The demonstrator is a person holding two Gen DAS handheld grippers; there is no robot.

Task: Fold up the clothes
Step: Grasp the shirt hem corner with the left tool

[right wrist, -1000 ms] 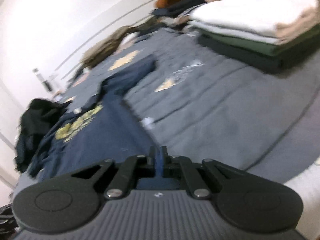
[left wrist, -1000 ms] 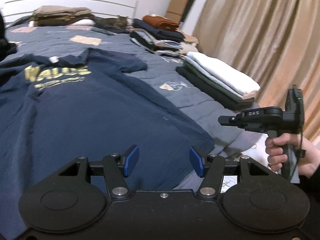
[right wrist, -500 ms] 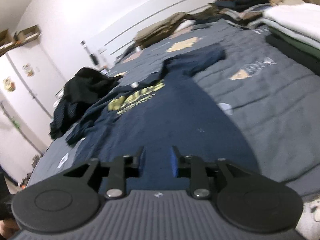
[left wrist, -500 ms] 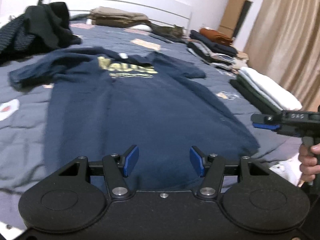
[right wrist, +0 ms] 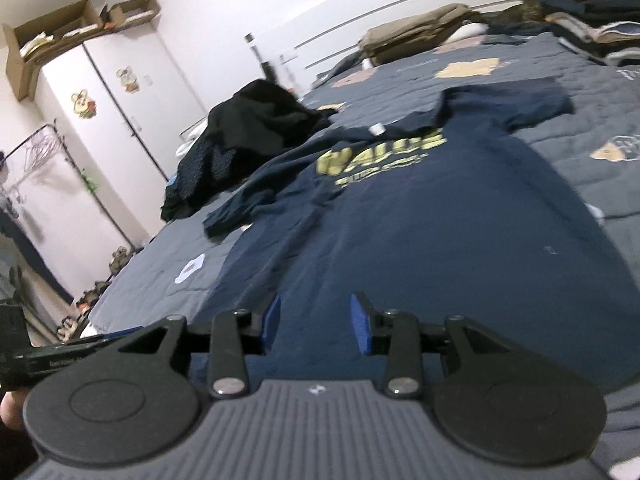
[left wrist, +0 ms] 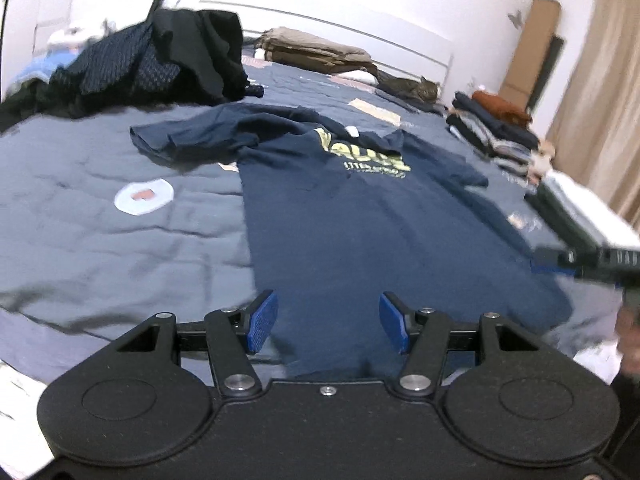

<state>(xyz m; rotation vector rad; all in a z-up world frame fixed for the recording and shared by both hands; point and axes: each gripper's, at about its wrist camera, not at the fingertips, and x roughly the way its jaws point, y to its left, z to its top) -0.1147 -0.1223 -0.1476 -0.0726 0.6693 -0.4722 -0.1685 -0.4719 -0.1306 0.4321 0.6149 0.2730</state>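
A navy T-shirt (left wrist: 360, 216) with a yellow print lies spread face up on the grey-blue bedspread (left wrist: 100, 240); its left sleeve is bunched. My left gripper (left wrist: 328, 322) hovers open over the shirt's hem, nothing between its blue pads. My right gripper (right wrist: 316, 324) is also above the hem of the T-shirt (right wrist: 440, 220), jaws opening, with nothing between them. The right gripper (left wrist: 592, 262) shows blurred at the right edge of the left wrist view, held by a hand. The left gripper (right wrist: 60, 356) shows at the lower left of the right wrist view.
A heap of dark unfolded clothes (left wrist: 160, 60) sits at the far left of the bed. Folded stacks (left wrist: 500, 132) line the right side, with a white and green pile (left wrist: 580, 216) nearer. Tan folded items (left wrist: 316, 50) and a cat (left wrist: 420, 90) lie by the headboard. A wardrobe (right wrist: 120, 120) stands left.
Both grippers swung left across the bed, bringing the whole shirt and dark heap into view. The right gripper went from shut to open.
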